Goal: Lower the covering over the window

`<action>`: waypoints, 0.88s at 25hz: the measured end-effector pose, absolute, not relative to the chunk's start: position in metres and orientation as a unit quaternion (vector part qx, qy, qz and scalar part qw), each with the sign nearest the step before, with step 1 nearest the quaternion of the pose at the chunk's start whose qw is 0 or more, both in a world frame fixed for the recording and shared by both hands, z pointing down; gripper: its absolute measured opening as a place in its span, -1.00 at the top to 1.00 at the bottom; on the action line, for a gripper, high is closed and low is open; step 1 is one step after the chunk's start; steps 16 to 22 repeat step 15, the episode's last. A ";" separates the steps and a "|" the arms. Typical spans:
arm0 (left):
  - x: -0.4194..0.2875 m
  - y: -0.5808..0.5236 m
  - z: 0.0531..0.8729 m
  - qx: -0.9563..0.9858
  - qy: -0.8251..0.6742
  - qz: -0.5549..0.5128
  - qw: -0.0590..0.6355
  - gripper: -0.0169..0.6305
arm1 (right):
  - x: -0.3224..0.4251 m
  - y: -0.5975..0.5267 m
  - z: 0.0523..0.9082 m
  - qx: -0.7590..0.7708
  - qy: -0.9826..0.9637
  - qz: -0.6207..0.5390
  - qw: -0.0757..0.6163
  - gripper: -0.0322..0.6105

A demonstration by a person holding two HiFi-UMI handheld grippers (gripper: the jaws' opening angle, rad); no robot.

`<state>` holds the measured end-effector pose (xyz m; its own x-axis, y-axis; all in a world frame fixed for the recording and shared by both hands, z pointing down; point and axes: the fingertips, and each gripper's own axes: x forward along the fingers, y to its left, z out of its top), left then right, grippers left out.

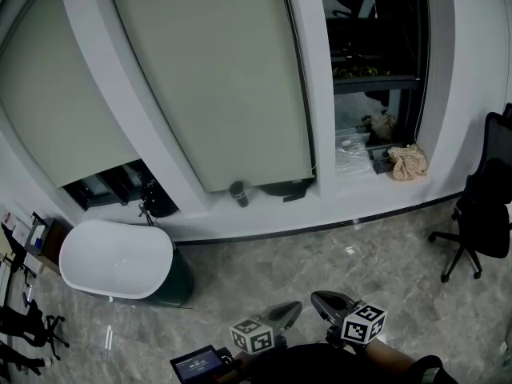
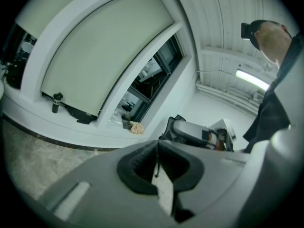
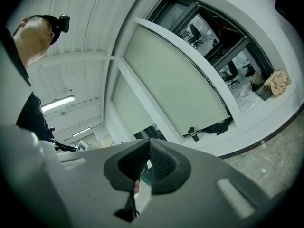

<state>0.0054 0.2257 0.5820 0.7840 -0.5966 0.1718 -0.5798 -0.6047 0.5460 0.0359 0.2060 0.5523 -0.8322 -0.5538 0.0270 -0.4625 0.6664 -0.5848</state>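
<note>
Ahead, the middle window's blind (image 1: 216,78) hangs down almost to the sill (image 1: 268,214), with a dark bottle (image 1: 238,193) standing at its bottom edge. Well apart from it, over the floor (image 1: 320,254), my left claw (image 1: 290,312) and right claw (image 1: 322,300) are both closed on nothing.

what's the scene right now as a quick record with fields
middle blind: down almost to the sill
left blind: partly down, gap below
right window: uncovered
on sill: dark bottle under middle blind, tan bag at right window
left gripper: jaws shut, empty, well back from the window
right gripper: jaws shut, empty
</note>
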 end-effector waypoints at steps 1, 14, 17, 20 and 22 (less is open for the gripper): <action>0.005 0.226 0.582 0.896 -0.328 -0.014 0.300 0.95 | 0.035 0.206 0.552 -0.279 0.910 -0.298 0.076 0.88; 0.008 0.228 0.581 0.897 -0.324 -0.014 0.301 0.95 | 0.037 0.208 0.551 -0.282 0.909 -0.296 0.076 0.88; 0.008 0.228 0.581 0.897 -0.324 -0.014 0.302 0.95 | 0.037 0.208 0.551 -0.283 0.909 -0.296 0.076 0.88; 0.008 0.228 0.581 0.897 -0.324 -0.014 0.302 0.95 | 0.037 0.208 0.551 -0.283 0.909 -0.296 0.076 0.88; 0.008 0.228 0.581 0.897 -0.324 -0.014 0.302 0.95 | 0.037 0.208 0.551 -0.283 0.909 -0.296 0.076 0.88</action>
